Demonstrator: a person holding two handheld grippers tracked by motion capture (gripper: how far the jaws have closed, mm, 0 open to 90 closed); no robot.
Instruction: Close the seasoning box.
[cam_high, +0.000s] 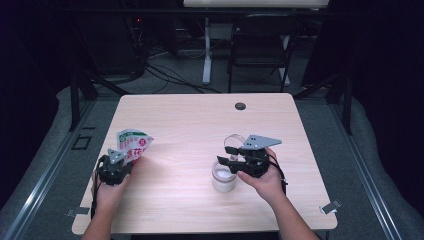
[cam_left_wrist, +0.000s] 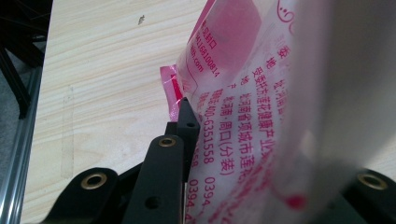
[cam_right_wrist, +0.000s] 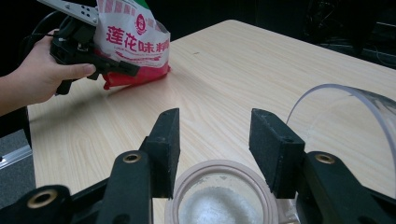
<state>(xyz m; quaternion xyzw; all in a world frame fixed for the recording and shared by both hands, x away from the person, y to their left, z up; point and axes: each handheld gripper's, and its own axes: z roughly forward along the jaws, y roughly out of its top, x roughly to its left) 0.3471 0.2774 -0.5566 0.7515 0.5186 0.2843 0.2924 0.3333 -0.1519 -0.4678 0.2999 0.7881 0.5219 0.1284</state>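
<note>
A white and pink printed bag (cam_high: 133, 144) stands tilted at the table's left, its bottom edge on the wood. My left gripper (cam_high: 130, 159) is shut on its lower part; in the left gripper view one black finger (cam_left_wrist: 186, 125) presses the bag (cam_left_wrist: 243, 107) and the other finger is hidden behind it. At the right, an open jar (cam_high: 223, 180) holds white powder (cam_right_wrist: 217, 207). My right gripper (cam_right_wrist: 215, 135) hovers just over its rim (cam_right_wrist: 224, 166), open, with nothing between the pads. A clear lid (cam_right_wrist: 343, 109) stands up at the jar's far side.
The light wooden table (cam_high: 200, 125) has a small black round plug (cam_high: 240, 106) near its far edge. Beyond it stand a dark folding chair (cam_high: 260, 47) and a white table leg (cam_high: 206, 55). The left hand and bag (cam_right_wrist: 133, 37) show far off in the right gripper view.
</note>
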